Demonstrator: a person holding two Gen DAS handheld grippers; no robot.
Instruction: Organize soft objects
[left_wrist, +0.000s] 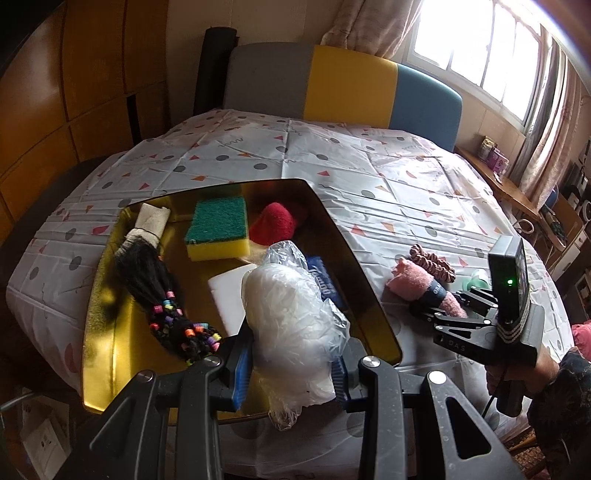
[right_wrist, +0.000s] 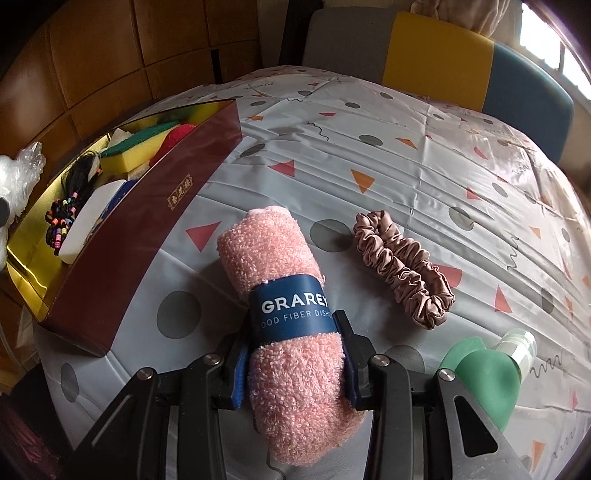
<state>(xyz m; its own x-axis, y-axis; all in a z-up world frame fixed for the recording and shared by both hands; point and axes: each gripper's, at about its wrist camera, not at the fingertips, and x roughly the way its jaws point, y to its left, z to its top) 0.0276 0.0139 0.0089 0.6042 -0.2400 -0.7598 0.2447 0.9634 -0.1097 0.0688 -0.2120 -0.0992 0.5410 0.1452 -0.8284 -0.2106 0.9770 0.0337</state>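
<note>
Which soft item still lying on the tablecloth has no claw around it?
The brown scrunchie. Unlike the pink rolled cloth between the right claw's fingers, it lies free beside it.

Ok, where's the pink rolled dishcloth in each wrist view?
Left wrist: pink rolled dishcloth lies right of centre on the tablecloth, at the right gripper's tips.
Right wrist: dishcloth fills bottom centre, between the jaws.
Shared landmark: the scrunchie, just beyond it in both.
</note>
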